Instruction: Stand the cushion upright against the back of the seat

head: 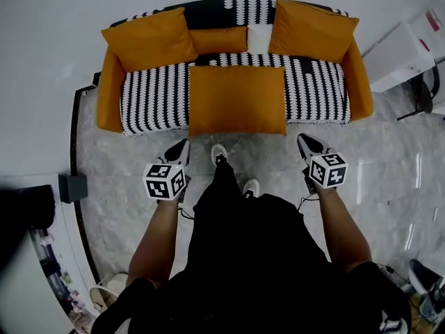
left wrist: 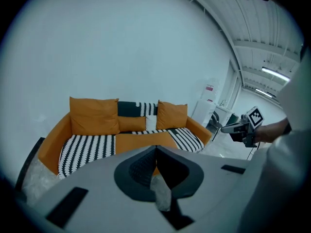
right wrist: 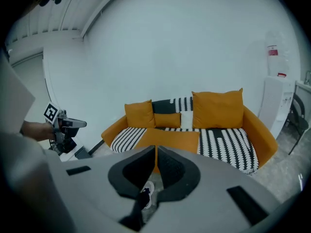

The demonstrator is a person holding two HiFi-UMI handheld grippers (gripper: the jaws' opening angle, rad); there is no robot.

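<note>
The left gripper (head: pixel 183 145) and right gripper (head: pixel 305 141) are pressed together, empty. If they stay so, they may push the flat cushion (head: pixel 236 99) off the seat (head: pixel 153 96).

**Legible text:** none.

**Coded markings:** black-and-white square marker patterns, with no letters or digits, on the cube of the left tool (head: pixel 183 145) and on the cube of the right tool (head: pixel 303 139).

**Labels:** red patches (head: pixel 433 19) on the white cabinet (head: pixel 400 58) at the right of the head view; their print is too small to read.

**Brand names, numbers:** none can be made out.
</note>
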